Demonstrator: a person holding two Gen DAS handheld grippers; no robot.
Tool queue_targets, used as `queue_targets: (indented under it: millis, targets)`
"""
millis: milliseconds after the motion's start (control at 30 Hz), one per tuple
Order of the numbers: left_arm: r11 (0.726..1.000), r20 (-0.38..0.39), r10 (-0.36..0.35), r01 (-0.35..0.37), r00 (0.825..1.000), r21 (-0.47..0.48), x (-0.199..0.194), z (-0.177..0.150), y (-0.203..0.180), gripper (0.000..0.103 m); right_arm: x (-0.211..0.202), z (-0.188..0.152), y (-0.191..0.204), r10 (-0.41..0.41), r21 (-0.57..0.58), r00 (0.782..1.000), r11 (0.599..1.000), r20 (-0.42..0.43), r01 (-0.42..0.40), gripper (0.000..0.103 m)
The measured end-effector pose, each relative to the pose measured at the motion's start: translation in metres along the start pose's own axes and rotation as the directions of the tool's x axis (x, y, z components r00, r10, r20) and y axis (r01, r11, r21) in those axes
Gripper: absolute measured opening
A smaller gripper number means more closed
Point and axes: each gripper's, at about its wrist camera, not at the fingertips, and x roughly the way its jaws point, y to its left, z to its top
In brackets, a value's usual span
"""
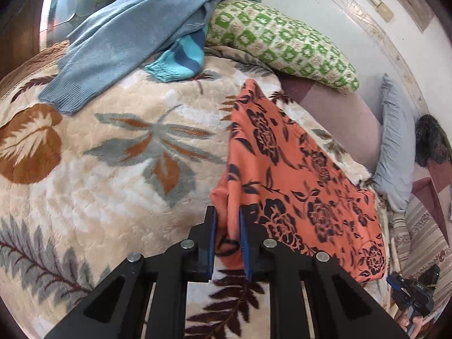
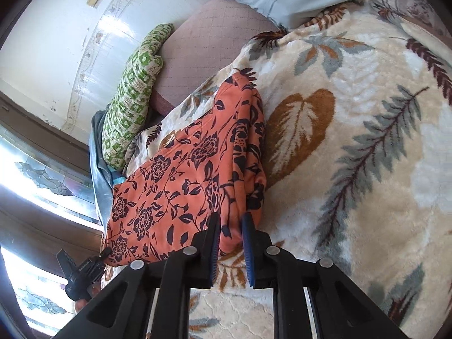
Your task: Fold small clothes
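Note:
An orange garment with a dark flower print [image 1: 299, 175] hangs stretched above a cream leaf-patterned blanket [image 1: 107, 175]. My left gripper [image 1: 228, 220] is shut on one bunched corner of it. In the right wrist view the same orange garment [image 2: 180, 175] runs left from my right gripper [image 2: 231, 223], which is shut on the opposite corner. The far end of the cloth rests on the blanket. The right gripper [image 1: 406, 296] shows small at the lower right of the left wrist view, and the left gripper [image 2: 84, 271] at the lower left of the right wrist view.
A blue sweater [image 1: 127, 42] and a turquoise striped sleeve [image 1: 180, 62] lie at the far side of the bed, partly over a green patterned pillow [image 1: 285, 45]. A mauve cushion [image 1: 333, 113], a pale blue pillow [image 1: 395, 147] and a window [image 2: 34, 180] border the bed.

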Motion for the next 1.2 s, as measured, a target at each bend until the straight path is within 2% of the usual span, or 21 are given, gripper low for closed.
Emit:
queue_targets:
  millis: [67, 100, 133, 167, 200, 233, 267, 300, 400, 500, 567, 633, 667, 700, 800, 833, 967, 1200]
  targets:
    - [0.999, -0.018, 0.029, -0.029, 0.999, -0.044, 0.005, -0.001, 0.015, 0.016, -0.006, -0.003, -0.018, 0.051, 0.069, 0.999, 0.996, -0.011, -0.050, 0.020]
    - [0.996, -0.023, 0.009, -0.011, 1.000, -0.091, 0.006, 0.000, 0.023, 0.017, -0.009, -0.003, -0.025, 0.053, 0.098, 0.999, 0.994, -0.013, -0.051, 0.021]
    - [0.991, -0.014, -0.033, 0.031, 0.999, -0.127, 0.004, 0.000, 0.029, 0.018, -0.011, -0.003, -0.028, 0.047, 0.114, 0.999, 0.992, -0.005, -0.046, 0.033]
    - [0.989, -0.004, -0.058, 0.057, 0.998, -0.140, 0.002, 0.000, 0.032, 0.021, -0.014, -0.004, -0.029, 0.057, 0.116, 0.998, 0.992, 0.011, -0.058, 0.060]
    - [0.988, 0.005, -0.063, 0.063, 0.998, -0.139, 0.001, 0.001, 0.031, 0.037, -0.016, -0.004, -0.028, 0.077, 0.115, 0.997, 0.990, 0.027, -0.080, 0.074]
    - [0.988, 0.010, -0.063, 0.064, 0.998, -0.138, 0.000, 0.000, 0.029, 0.050, -0.016, -0.005, -0.026, 0.095, 0.116, 0.995, 0.988, 0.045, -0.099, 0.080]
    - [0.987, 0.016, -0.077, 0.078, 0.997, -0.142, -0.001, 0.000, 0.028, 0.075, -0.016, -0.006, -0.024, 0.105, 0.115, 0.993, 0.987, 0.055, -0.111, 0.080]
    - [0.984, 0.023, -0.098, 0.100, 0.995, -0.145, 0.000, -0.001, 0.026, 0.079, -0.014, -0.006, -0.022, 0.117, 0.115, 0.992, 0.986, 0.051, -0.122, 0.080]
    - [0.985, -0.012, -0.099, 0.097, 0.995, -0.140, 0.012, -0.002, 0.021, 0.079, 0.005, -0.007, -0.018, 0.113, 0.134, 0.994, 0.985, 0.000, -0.111, 0.080]
    - [0.981, -0.048, -0.092, 0.082, 0.995, -0.176, 0.024, -0.005, 0.022, 0.079, 0.030, -0.008, -0.026, 0.108, 0.208, 0.992, 0.974, -0.064, -0.093, 0.075]
    - [0.980, -0.053, -0.102, 0.092, 0.993, -0.175, 0.026, -0.005, 0.020, 0.078, 0.037, -0.007, -0.028, 0.097, 0.226, 0.993, 0.971, -0.065, -0.080, 0.072]
    - [0.980, -0.055, -0.112, 0.101, 0.992, -0.171, 0.029, -0.003, 0.017, 0.078, 0.043, -0.004, -0.032, 0.125, 0.261, 0.991, 0.959, -0.052, -0.108, 0.072]
    - [0.978, -0.054, -0.119, 0.108, 0.991, -0.179, 0.032, -0.002, 0.017, 0.073, 0.047, -0.002, -0.035, 0.132, 0.282, 0.990, 0.953, -0.046, -0.114, 0.071]
    - [0.976, -0.058, -0.127, 0.114, 0.990, -0.186, 0.036, -0.001, 0.018, 0.058, 0.051, 0.000, -0.039, 0.137, 0.305, 0.990, 0.945, -0.041, -0.118, 0.069]
    - [0.980, -0.078, -0.116, 0.101, 0.990, -0.170, 0.047, 0.002, 0.014, 0.034, 0.066, 0.006, -0.043, 0.151, 0.331, 0.988, 0.934, -0.030, -0.133, 0.045]
    - [0.982, -0.075, -0.112, 0.099, 0.991, -0.161, 0.049, 0.003, 0.013, 0.032, 0.071, 0.008, -0.040, 0.136, 0.311, 0.990, 0.943, -0.032, -0.120, 0.036]
    - [0.984, -0.056, -0.112, 0.103, 0.992, -0.143, 0.046, 0.005, 0.010, 0.023, 0.079, 0.012, -0.022, 0.031, 0.193, 0.998, 0.981, -0.050, -0.021, 0.023]
    - [0.974, -0.015, -0.159, 0.154, 0.987, -0.166, 0.030, 0.008, 0.014, 0.018, 0.057, 0.010, -0.006, 0.018, 0.113, 1.000, 0.993, 0.020, -0.020, 0.017]
